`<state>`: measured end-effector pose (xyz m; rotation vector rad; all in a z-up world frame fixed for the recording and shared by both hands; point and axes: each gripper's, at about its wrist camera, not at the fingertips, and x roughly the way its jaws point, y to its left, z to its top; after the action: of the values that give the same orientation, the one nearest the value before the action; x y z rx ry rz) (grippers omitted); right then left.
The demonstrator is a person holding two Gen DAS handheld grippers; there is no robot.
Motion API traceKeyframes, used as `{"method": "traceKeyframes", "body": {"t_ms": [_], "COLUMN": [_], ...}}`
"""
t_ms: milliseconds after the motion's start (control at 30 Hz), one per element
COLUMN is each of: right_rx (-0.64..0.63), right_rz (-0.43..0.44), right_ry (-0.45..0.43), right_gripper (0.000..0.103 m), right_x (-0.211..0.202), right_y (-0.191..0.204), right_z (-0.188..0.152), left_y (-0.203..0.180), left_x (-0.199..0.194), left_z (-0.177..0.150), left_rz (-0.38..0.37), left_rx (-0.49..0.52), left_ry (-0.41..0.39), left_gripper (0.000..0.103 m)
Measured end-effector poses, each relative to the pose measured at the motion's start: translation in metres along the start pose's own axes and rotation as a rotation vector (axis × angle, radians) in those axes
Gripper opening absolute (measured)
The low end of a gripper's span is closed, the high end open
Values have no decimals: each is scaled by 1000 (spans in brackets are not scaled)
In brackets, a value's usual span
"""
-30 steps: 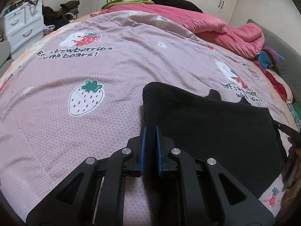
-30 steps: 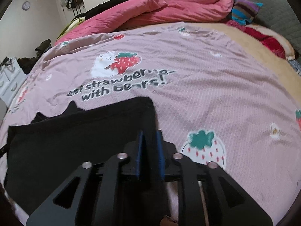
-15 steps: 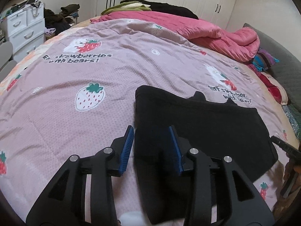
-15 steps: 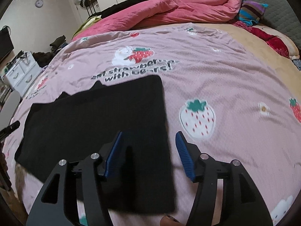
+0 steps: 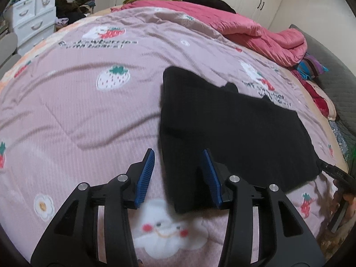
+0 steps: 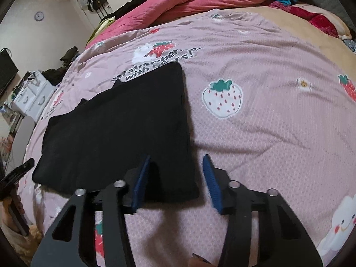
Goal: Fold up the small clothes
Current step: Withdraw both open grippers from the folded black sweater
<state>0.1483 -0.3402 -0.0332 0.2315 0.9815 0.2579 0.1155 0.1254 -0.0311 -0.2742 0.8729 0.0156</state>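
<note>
A black garment (image 5: 233,129) lies flat in a folded rectangle on the pink bedspread, with small tabs sticking out along its far edge. My left gripper (image 5: 178,153) hovers over its near left corner. Its jaws are opening, the cloth lies below the gap and the blue pads (image 5: 145,173) stand clear of it. In the right wrist view the same black garment (image 6: 122,129) fills the left half. My right gripper (image 6: 176,158) is over its near right corner. Its jaws are closing, the corner is between them and the pads do not press it.
The strawberry-print bedspread (image 5: 89,115) covers the bed. A bunched pink duvet (image 5: 255,29) and pillows (image 5: 311,66) lie along the far side. White drawers (image 5: 33,24) stand at the left beyond the bed. The other gripper's tip (image 5: 336,171) shows at the right edge.
Both grippers were shut on the garment's near edge a second ago. They have let go and drawn back toward me. The right jaws opened wide, then narrowed.
</note>
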Motion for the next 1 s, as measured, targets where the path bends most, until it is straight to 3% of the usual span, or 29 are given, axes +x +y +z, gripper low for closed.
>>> {"method": "traceKeyframes", "body": {"t_ms": [100,233,433,567,667,700,733,800,1000], "right_rx": [-27,-33,-41,-9,-10,-19,-28,-47,-118], "right_rz": [-49,-74,-115,-111,-108,-109,-111,-116,-108], "right_ry": [9,4,-8,-25,-52,-64,-69,-82,-109], "right_gripper": [19,19,24,33,53,55,58,72,90], "right_x": [3,4,0,-10,-21,-26,-29,-36,-51], "right_y": [1,0,3,1,4,6,8,14,35], "right_z": [-7,-16,-21,-22,-24,-25,-26,-29,-37], "left_y": [0,4,4,3,3,3,2,-1,-13], "left_x": [7,14,9,0,-6,-10,-13,-20,-35], "left_z": [-11,-25,-31,-33,-33,-33,-34,-35,-41], "left_rz": [10,20,10,11,12,7,8,9,12], "left_rx": [-1,-13,-26,-26,-27,-28,-25,-14,16], "left_ry": [50,86,79,67,60,57,54,48,35], "left_gripper": [37,37,37,41,44,46,51,57,82]}}
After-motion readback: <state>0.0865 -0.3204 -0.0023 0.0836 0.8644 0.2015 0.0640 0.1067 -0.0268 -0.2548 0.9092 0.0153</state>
